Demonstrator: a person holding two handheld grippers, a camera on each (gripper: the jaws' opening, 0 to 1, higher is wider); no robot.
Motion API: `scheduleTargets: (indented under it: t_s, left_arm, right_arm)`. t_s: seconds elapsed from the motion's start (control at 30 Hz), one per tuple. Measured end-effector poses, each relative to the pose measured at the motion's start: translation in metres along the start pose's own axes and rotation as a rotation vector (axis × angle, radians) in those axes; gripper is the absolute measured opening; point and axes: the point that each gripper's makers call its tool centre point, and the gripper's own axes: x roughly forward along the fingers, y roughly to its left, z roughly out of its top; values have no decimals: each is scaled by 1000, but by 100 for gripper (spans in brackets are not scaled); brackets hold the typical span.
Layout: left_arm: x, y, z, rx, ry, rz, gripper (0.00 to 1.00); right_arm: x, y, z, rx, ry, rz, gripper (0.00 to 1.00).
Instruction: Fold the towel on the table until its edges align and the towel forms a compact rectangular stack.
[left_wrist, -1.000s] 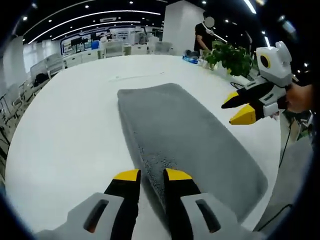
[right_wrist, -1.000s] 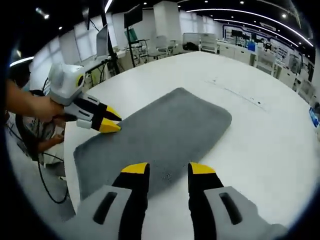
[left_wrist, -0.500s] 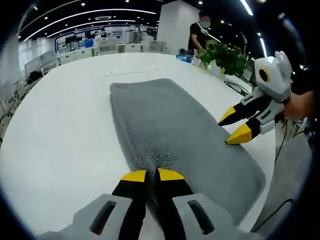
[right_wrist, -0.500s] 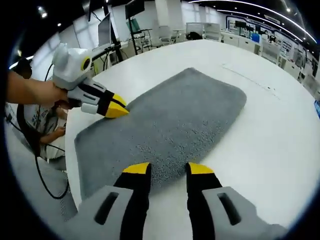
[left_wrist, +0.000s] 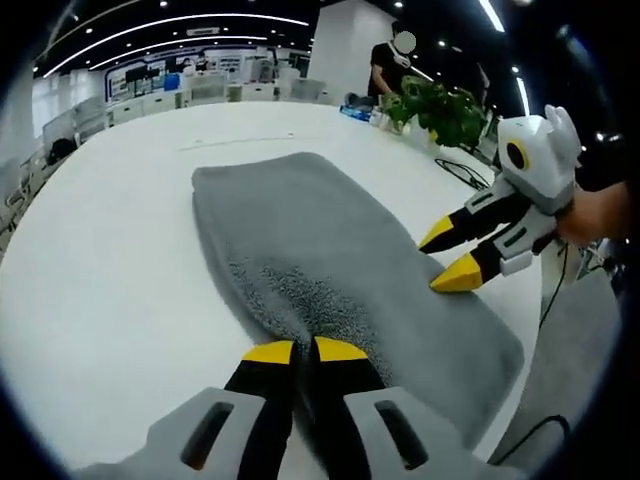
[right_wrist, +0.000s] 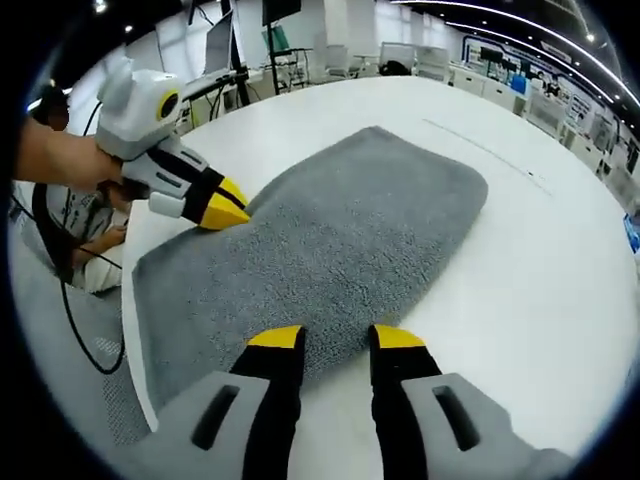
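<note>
Lying flat on the white table (left_wrist: 90, 290), the grey towel (left_wrist: 320, 260) has one long edge pinched in the left gripper (left_wrist: 293, 352) — the right gripper (right_wrist: 336, 340), jaws parted, should clamp the opposite edge before both lift together.

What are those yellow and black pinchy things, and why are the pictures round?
Those are tongs. A person holds one pair in each hand, and a small camera rides on each pair, looking forward along it. Its lens bends the picture, so it looks round.

In the left gripper view, the left tongs are pinched shut on the edge of a grey towel. The other pair comes in from the side, open at the towel's far edge.

The right gripper view shows the same towel from the other side, with the right tongs open. The towel lies flat on a big white table. The person wants to fold it.
</note>
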Motion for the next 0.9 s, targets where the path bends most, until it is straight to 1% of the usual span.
scheduleTargets:
  t_s: [0.2,0.27,0.33,0.37,0.43,0.57,0.67,0.8,0.83,0.9]
  left_arm:
    - [9,-21,3,-7,22,17,6]
    - [15,-31,6,5,31,21,6]
    - [19,-41,8,-1,35,20,6]
    - [20,-43,8,-3,35,19,6]
    - [26,-54,11,-5,36,17,6]
    - [37,-74,19,-15,35,5,6]
    - [46,-93,24,-2,32,-10,6]
    - [54,-111,29,5,27,-27,6]
    - [55,-113,30,6,26,-30,6]
    - [58,-122,31,13,23,-40,6]
  right_arm:
    - [-14,-8,-14,-8,-4,14,24]
    - [-20,-13,-21,-17,-1,16,24]
    - [-27,-20,-28,-14,-2,16,24]
    - [-31,-24,-32,-15,-1,12,24]
    - [-37,-31,-38,-18,2,7,24]
    - [-50,-47,-52,-26,12,-14,24]
    - [-58,-57,-61,-20,16,-29,24]
    - [-70,-70,-75,-7,20,-43,25]
    - [-73,-73,-78,-5,23,-46,25]
    - [-79,-78,-84,-12,27,-53,25]
